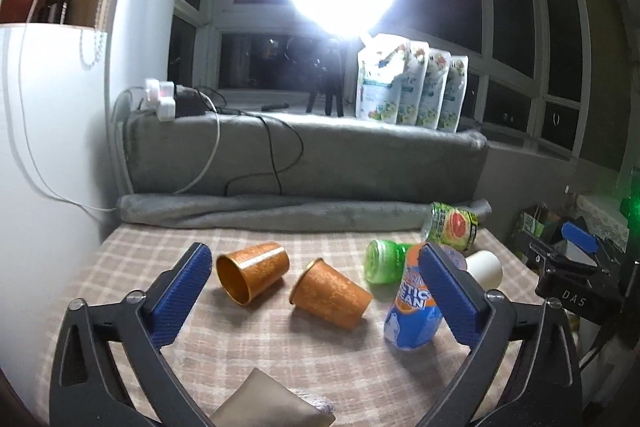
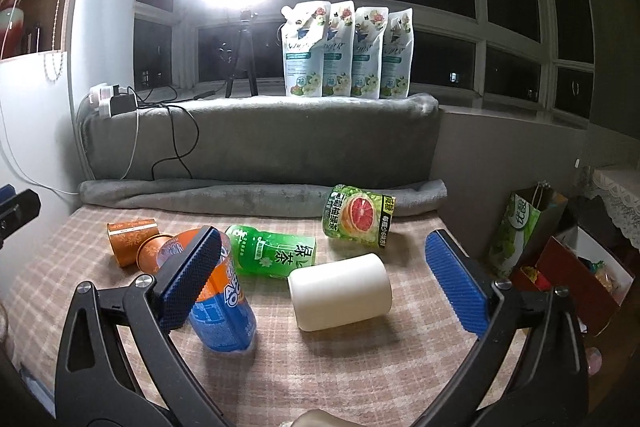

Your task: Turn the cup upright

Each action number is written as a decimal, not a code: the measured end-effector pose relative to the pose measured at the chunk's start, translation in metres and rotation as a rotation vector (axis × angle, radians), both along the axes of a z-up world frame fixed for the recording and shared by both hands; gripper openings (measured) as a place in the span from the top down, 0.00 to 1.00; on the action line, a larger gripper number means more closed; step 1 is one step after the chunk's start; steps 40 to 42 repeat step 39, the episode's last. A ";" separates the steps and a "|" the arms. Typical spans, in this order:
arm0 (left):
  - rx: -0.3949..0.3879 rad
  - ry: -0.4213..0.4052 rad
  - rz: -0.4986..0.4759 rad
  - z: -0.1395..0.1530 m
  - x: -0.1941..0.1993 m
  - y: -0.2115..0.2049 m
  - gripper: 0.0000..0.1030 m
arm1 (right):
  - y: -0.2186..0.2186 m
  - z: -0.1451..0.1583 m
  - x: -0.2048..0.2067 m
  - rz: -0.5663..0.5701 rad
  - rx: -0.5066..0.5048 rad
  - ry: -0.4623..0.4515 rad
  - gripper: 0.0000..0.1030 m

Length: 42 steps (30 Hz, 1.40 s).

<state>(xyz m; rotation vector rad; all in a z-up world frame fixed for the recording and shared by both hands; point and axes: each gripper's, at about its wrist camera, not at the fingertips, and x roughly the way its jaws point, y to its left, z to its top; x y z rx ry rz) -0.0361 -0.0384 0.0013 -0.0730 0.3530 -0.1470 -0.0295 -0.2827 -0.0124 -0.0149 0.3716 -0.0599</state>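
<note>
Two orange patterned cups lie on their sides on the checked tablecloth (image 1: 240, 355): one (image 1: 253, 271) at the left with its mouth toward me, one (image 1: 331, 294) in the middle. A white cup (image 2: 340, 291) lies on its side too; it also shows in the left wrist view (image 1: 485, 267). My left gripper (image 1: 316, 291) is open, its fingers either side of the orange cups, above the table. My right gripper (image 2: 324, 283) is open, with the white cup between its fingers. The orange cups show in the right wrist view (image 2: 132, 241) at the left.
A blue and orange bottle (image 2: 224, 307) lies by the right gripper's left finger. A green tea bottle (image 2: 276, 255) and a grapefruit-label bottle (image 2: 358, 221) lie behind. A grey blanket roll (image 2: 260, 193) lines the table's back. Several pouches (image 2: 344, 51) stand on the sill.
</note>
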 end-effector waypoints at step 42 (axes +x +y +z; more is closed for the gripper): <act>-0.014 -0.025 0.036 0.003 -0.002 0.006 0.00 | 0.006 0.004 -0.002 -0.003 -0.010 -0.015 0.00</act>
